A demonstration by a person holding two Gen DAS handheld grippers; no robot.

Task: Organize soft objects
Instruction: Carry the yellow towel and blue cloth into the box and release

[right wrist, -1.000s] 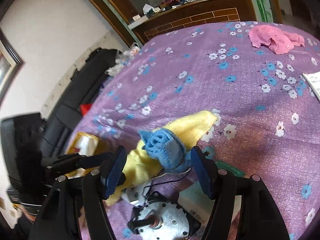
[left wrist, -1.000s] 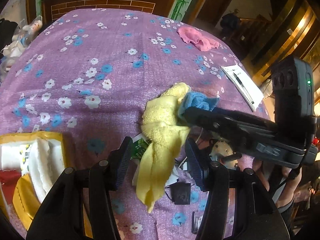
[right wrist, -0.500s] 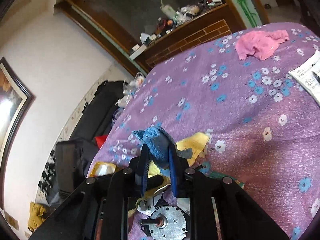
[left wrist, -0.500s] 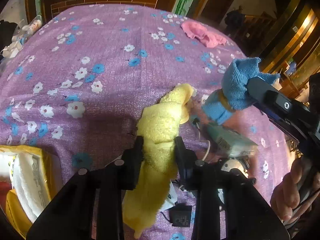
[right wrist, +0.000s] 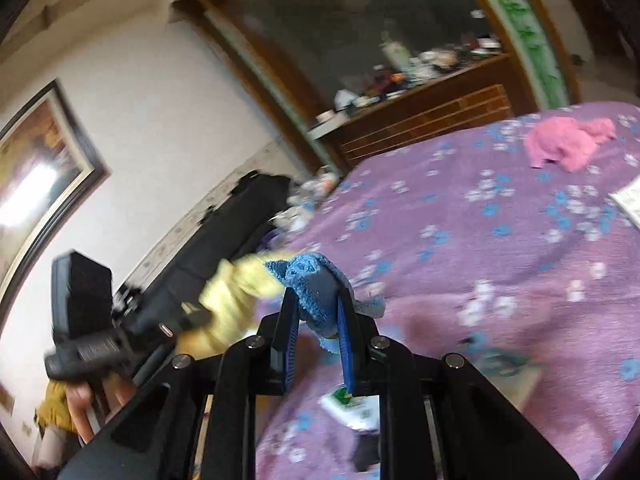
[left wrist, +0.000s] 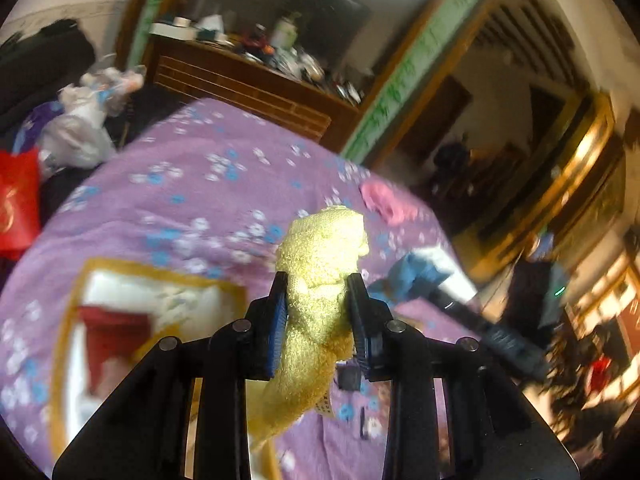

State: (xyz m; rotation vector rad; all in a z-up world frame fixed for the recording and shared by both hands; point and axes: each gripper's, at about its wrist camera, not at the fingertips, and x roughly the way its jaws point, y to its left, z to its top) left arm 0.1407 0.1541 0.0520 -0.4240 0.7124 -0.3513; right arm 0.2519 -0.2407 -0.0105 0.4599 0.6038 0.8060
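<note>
Yellow cloth [left wrist: 320, 280]: terry towel pinched between the left gripper's blue pads, bunched above them and drooping below, lifted off the table; seen blurred in the right wrist view [right wrist: 236, 300].
Left gripper [left wrist: 318, 300]: jaws pressed onto the yellow cloth from both sides, after closing on it within the last second.
Blue cloth [right wrist: 316, 292]: small terry rag clamped in the right gripper, its top folded over the pads and a frayed corner hanging to the right, raised above the table; in the left wrist view it showed blurred at the tip of the other tool [left wrist: 412, 276].
Right gripper [right wrist: 318, 312]: jaws nearly together, squeezing the blue cloth, after closing on it within the last second.
Pink cloth [right wrist: 568, 144]: crumpled on the far side of the table, well apart from both grippers.
Tablecloth [right wrist: 480, 240]: purple with white and blue flowers, covering the table.
Yellow-rimmed box [left wrist: 132, 272]: open on the table to the left of the left gripper, white and red contents inside, blurred.
Small packet [right wrist: 352, 404]: white and green, lying on the tablecloth below the right gripper.
Wooden cabinet [left wrist: 240, 88]: behind the table, cluttered on top.
</note>
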